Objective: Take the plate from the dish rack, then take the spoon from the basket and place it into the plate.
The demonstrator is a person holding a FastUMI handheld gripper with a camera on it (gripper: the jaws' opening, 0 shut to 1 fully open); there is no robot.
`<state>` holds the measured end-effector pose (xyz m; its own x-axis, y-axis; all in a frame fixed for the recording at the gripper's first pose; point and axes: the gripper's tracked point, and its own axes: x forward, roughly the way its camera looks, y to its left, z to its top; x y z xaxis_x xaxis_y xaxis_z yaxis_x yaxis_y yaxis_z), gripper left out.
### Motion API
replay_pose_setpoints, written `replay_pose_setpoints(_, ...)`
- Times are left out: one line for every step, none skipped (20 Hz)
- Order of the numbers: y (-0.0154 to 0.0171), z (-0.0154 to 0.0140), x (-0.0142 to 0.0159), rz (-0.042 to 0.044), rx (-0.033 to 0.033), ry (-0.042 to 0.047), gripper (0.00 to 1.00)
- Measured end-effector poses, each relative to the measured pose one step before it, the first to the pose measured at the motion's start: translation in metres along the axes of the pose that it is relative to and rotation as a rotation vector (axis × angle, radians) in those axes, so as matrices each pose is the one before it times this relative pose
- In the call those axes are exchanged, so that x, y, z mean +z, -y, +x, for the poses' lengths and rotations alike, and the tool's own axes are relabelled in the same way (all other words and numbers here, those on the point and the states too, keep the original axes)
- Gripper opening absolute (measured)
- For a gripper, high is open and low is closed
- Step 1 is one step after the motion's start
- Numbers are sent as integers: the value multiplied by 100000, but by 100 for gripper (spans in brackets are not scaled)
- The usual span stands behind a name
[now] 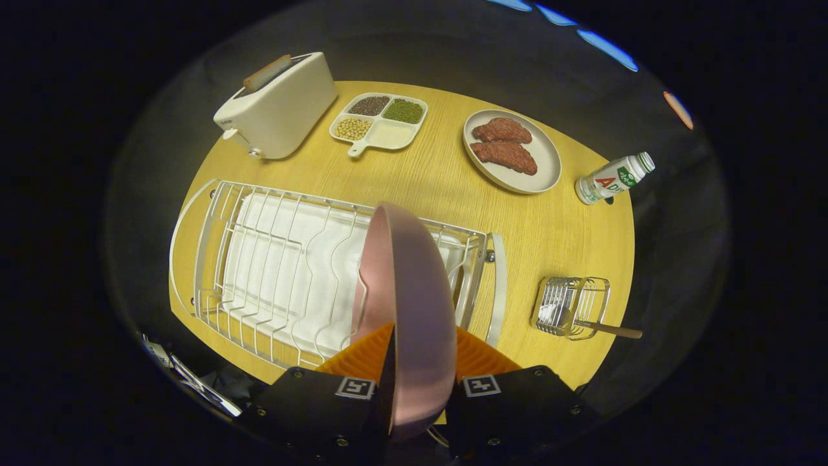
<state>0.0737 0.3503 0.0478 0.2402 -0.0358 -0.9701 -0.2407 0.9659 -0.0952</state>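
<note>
Pink round plate [407,304]: its lower rim passes out of sight between the fingers [362,359], and it hides part of the white wire dish rack [272,259] behind it.
Wooden-handled spoon [605,328]: bowl end blurred inside the small wire basket [572,304]; shape hard to tell.
White plastic bottle [614,178]: label too small to make out.
Round yellow wooden surface [440,175]: near edge covered by the gripper [417,366].

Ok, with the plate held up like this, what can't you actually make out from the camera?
- Gripper view: the pink plate, clamped edge-on in the hand-held gripper, hides part of the dish rack behind it.
- The spoon in the basket: its bowl sits behind the wires, too small to make out.
- The plate's lower rim is hidden by the gripper body.
</note>
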Motion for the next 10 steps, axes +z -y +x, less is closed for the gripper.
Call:
replay_pose_setpoints(146,-131,-74,8,-72,-164,35)
replay_pose_setpoints(296,-161,359,1894,413,-25,35)
replay_pose_setpoints(24,163,-61,2222,533,429,35)
replay_pose_setpoints(114,159,38,-1307,581,-45,25)
replay_pose_setpoints(69,-559,231,-73,41,169,25)
replay_pose_setpoints(38,-15,77,-284,-336,10,25)
replay_pose_setpoints(65,-38,127,-1170,-1023,314,25)
replay_pose_setpoints(3,-132,339,-1925,-1508,599,25)
replay_pose_setpoints(-5,-89,192,-2725,-1666,545,25)
replay_pose_setpoints(-32,-281,205,-3316,-1644,159,25)
